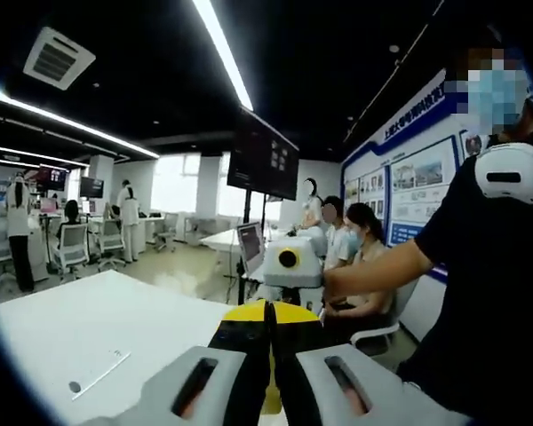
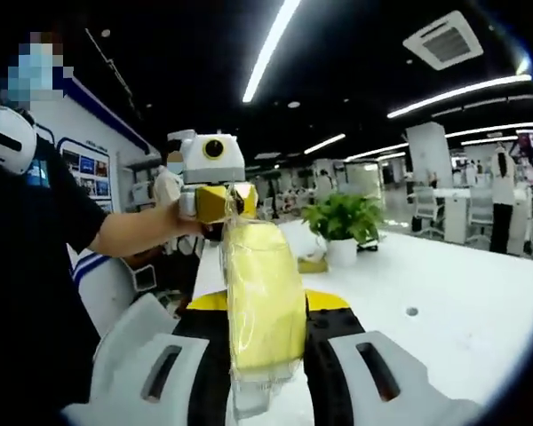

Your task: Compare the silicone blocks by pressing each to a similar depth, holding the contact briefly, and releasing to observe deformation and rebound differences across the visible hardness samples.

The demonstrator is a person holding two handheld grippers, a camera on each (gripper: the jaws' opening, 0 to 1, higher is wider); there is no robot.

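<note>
The person holds both tools up at chest height, facing each other above the white surface. The right tool has its jaws pinched onto a yellow silicone block wrapped in clear film, standing on edge between the pads, with the loose film trailing below the jaws. In the right gripper view the left tool comes in at the block's far upper end and seems to nip it there; in the left gripper view that tool shows its jaws drawn nearly together, with a sliver of yellow between them, so I judge it clamped on the block's thin edge, though the contact itself is hard to see. The block looks light and soft: it bulges slightly away from the pads, and I would expect it to give readily and spring back slowly. The film looks slick, so a hold across the broad flat faces near the middle should be safer than one on an edge. A potted plant stands further along the surface, well apart from the block.
</note>
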